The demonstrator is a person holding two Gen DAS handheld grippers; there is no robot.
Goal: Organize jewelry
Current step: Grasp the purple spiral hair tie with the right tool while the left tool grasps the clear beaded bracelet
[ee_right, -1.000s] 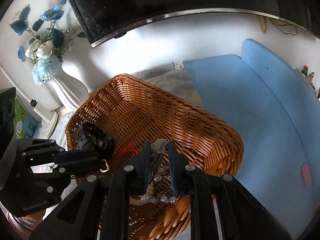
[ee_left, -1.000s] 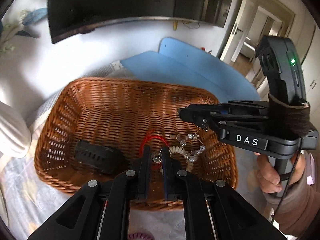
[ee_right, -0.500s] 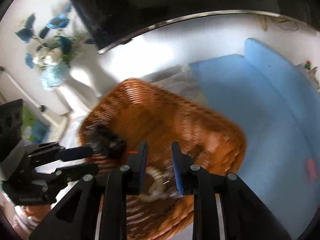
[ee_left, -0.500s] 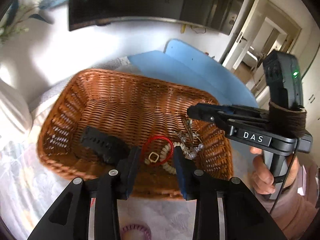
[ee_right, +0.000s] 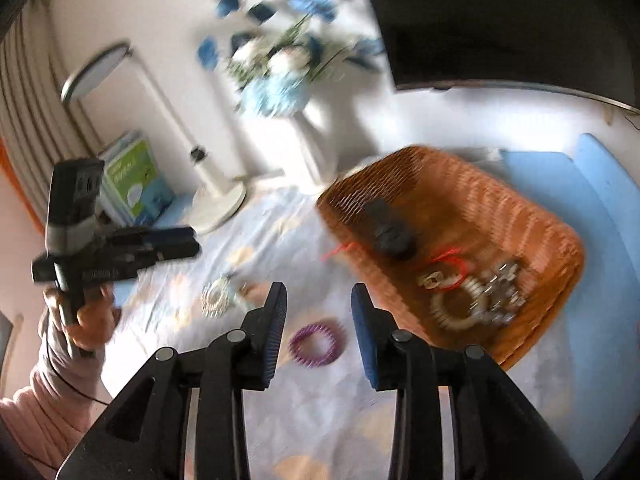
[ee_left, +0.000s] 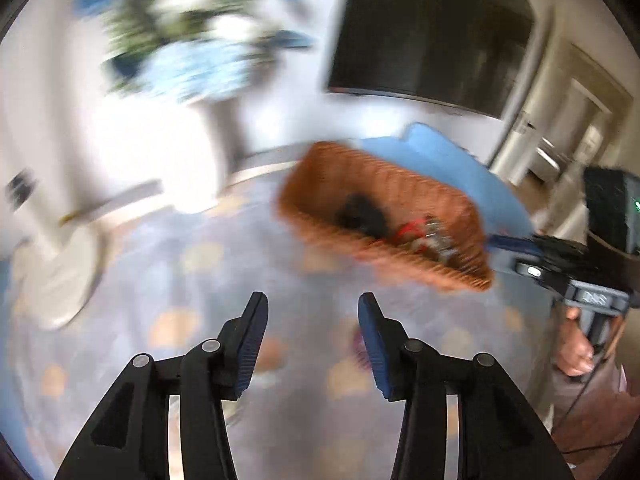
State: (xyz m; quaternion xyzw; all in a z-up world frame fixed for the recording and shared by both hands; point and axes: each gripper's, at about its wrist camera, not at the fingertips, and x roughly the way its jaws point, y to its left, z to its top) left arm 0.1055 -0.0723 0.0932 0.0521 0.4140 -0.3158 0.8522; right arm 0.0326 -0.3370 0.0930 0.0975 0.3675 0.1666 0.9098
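Note:
A brown wicker basket (ee_right: pixel 532 216) (ee_left: pixel 320 216) holds a black clip (ee_right: pixel 390 232), a red cord bracelet (ee_right: pixel 450 260), a pale bead bracelet (ee_right: pixel 452 308) and a crystal bracelet (ee_right: pixel 502 288). On the cloth lie a purple coil hair tie (ee_right: pixel 316 342) and a white beaded piece (ee_right: pixel 216 298). My right gripper (ee_right: pixel 318 316) is open and empty, just above the purple tie. My left gripper (ee_left: pixel 312 320) is open and empty over the cloth, left of the basket; it also shows in the right wrist view (ee_right: pixel 172 242). Both views are blurred.
A white vase of blue flowers (ee_right: pixel 280 80), a white desk lamp (ee_right: pixel 218 200) and a green-and-white box (ee_right: pixel 132 176) stand at the back left. A dark monitor (ee_right: pixel 500 20) hangs behind. A blue mat (ee_right: pixel 592 208) lies right of the basket.
Both grippers let go of jewelry into the basket, opened wide and pulled back and left. The basket now sits farther away, to the right in both views.

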